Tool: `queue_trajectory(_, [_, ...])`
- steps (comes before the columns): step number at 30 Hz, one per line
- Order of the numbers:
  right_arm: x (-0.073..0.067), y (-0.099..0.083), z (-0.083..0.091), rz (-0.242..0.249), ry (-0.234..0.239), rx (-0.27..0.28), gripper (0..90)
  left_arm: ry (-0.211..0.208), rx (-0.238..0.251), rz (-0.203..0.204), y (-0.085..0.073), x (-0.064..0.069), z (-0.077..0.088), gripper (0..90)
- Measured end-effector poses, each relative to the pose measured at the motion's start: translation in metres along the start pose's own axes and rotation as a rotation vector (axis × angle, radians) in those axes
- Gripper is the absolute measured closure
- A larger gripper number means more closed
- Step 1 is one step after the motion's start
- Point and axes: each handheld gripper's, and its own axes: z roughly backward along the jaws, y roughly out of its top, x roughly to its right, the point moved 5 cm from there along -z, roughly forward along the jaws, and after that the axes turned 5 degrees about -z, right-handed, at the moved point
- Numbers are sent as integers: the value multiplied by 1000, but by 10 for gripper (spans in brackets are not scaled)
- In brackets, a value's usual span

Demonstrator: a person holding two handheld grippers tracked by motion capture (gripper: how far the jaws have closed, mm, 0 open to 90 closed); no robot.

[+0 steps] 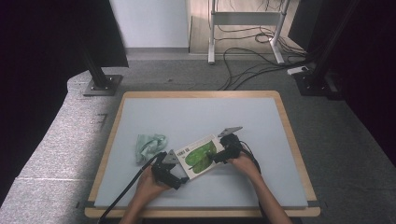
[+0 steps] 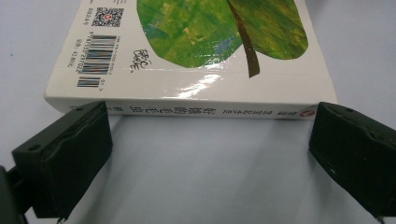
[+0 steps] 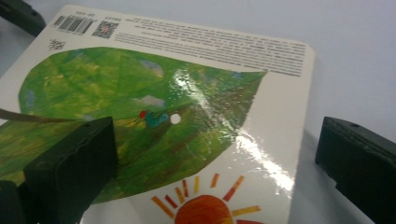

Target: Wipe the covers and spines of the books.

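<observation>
In the high view, a crumpled green cloth (image 1: 150,145) lies left of centre on the grey bench (image 1: 201,112), apart from the other items. Just right of it, in the lower middle of the frame, the left claw (image 1: 180,178) sits at the near-left edge of the book (image 1: 201,155) — a white-covered volume with a large green leaf on the upward face, lying flat and turned at an angle. In the left gripper view, the left claw (image 2: 210,140) stands wide, its jaws spread to both lower corners of the frame and gripping nothing; the book spine (image 2: 196,109) runs across the middle, with the left jaw tip just at its left end.

At the book's right edge in the high view sits the right claw (image 1: 218,157). In the right gripper view, the right claw (image 3: 215,154) is also wide — the left jaw hangs over the leaf artwork, the right jaw over bare bench beyond the cover's edge. A barcode (image 3: 72,24) shows in the upper left of that frame.
</observation>
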Motion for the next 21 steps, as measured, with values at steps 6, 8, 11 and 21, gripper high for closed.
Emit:
queue_trajectory(6, [-5, 1, -1, 12, 13, -18, 0, -1, 0, -2, 0, 0, 0, 0])
queue_trajectory(8, [-5, 2, 0, -12, 21, -25, 0, -1, 0, -1, 0, 0, 0, 0])
queue_trajectory(11, [-6, 4, 4, -31, 35, -26, 0, -1, 0, -2, 0, 0, 0, 0])
queue_trajectory(21, [-8, 12, 16, -61, 69, 11, 0, -1, -1, 0, 0, 0, 0, 0])
